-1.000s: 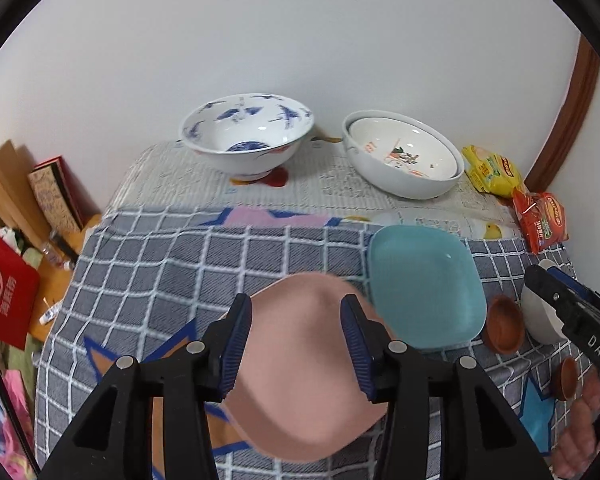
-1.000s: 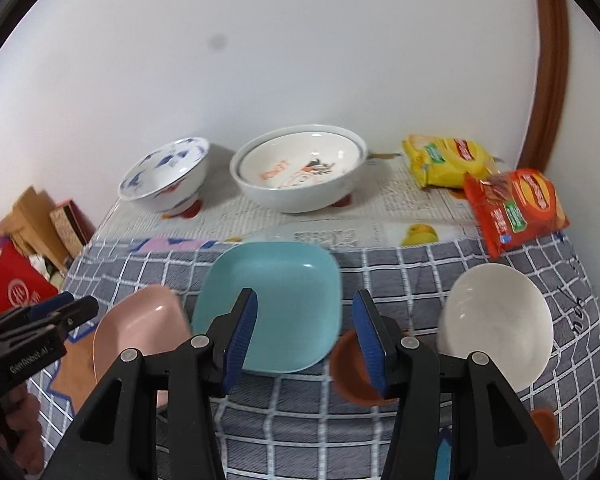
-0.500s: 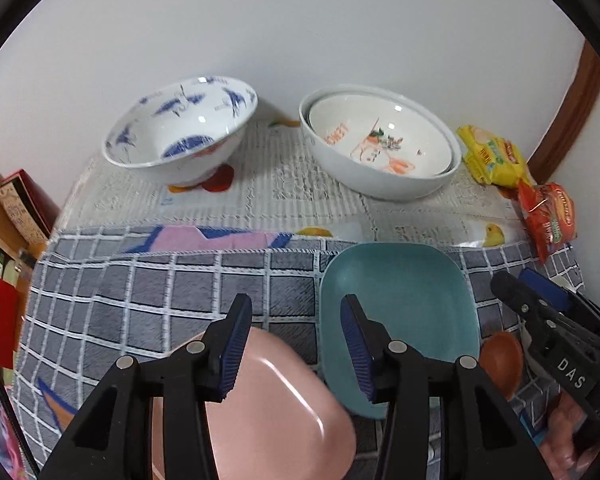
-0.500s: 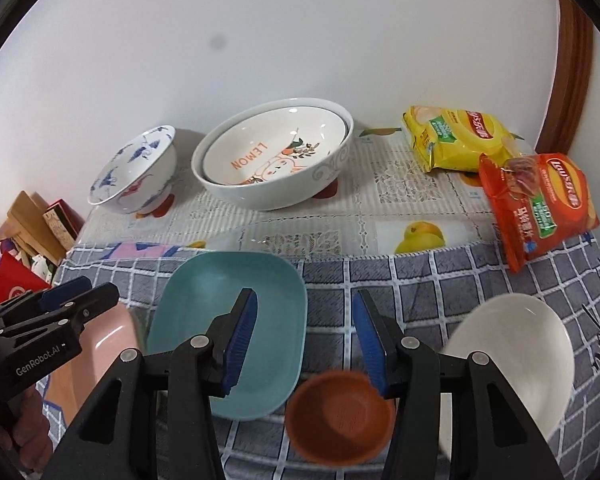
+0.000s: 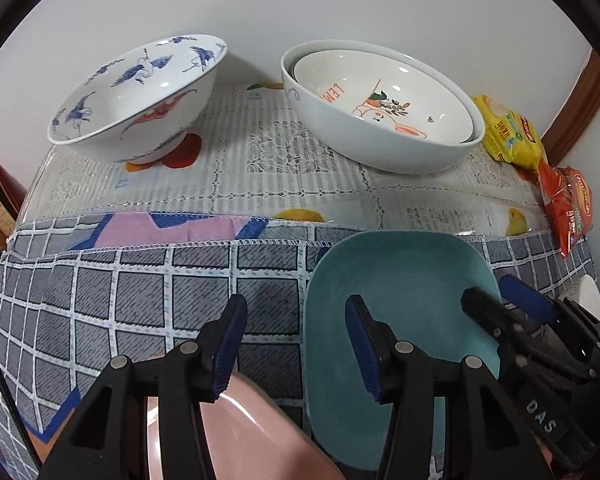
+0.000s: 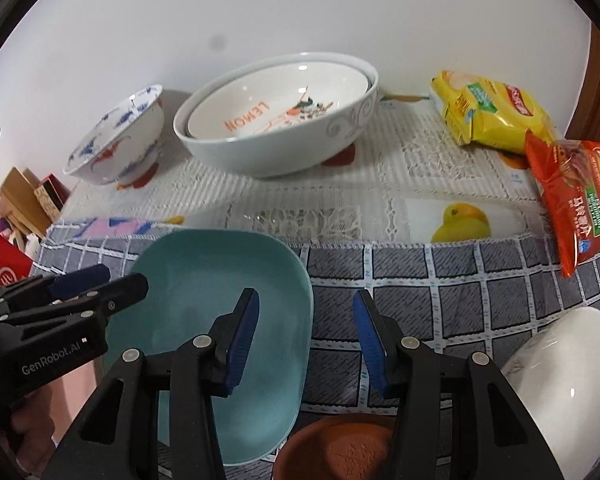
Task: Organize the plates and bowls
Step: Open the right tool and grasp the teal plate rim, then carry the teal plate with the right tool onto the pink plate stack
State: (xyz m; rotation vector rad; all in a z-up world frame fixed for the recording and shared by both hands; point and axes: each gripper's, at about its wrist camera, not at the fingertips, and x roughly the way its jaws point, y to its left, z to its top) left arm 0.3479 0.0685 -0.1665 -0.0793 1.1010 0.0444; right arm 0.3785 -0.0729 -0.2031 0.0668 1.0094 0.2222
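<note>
The left tongs [image 5: 296,344] hover over the grey checked cloth [image 5: 140,300] on the bench, their blue pads apart and opening with nothing between them; one pad hangs over the near left edge of the teal plate [image 5: 404,292], the other above the far rim of the pink plate [image 5: 252,432], which lies nearest and to the left. The right tongs [image 6: 306,336] stand parted about as much, also empty, straddling the right edge of the teal plate [image 6: 204,280], with a small brown dish [image 6: 340,448] just below them and a white bowl [image 6: 568,376] at the near right. At the far side sit a blue-patterned bowl [image 5: 140,96] on the left and a big white bowl [image 5: 380,140] with a smaller lemon-printed bowl [image 5: 384,100] nested inside. The two plates look like light, stiff, smooth ware, probably melamine or glazed, so likely slippery: a pinch across the raised rim, one pad inside and one under the lip, seems the safest hold, and sliding one plate over the other should take little force. The far bowls look like heavy, breakable ceramic and would want a firm rim grip and a gentle set-down. Snack bags [image 6: 496,120] lie at the far right, out of the way
</note>
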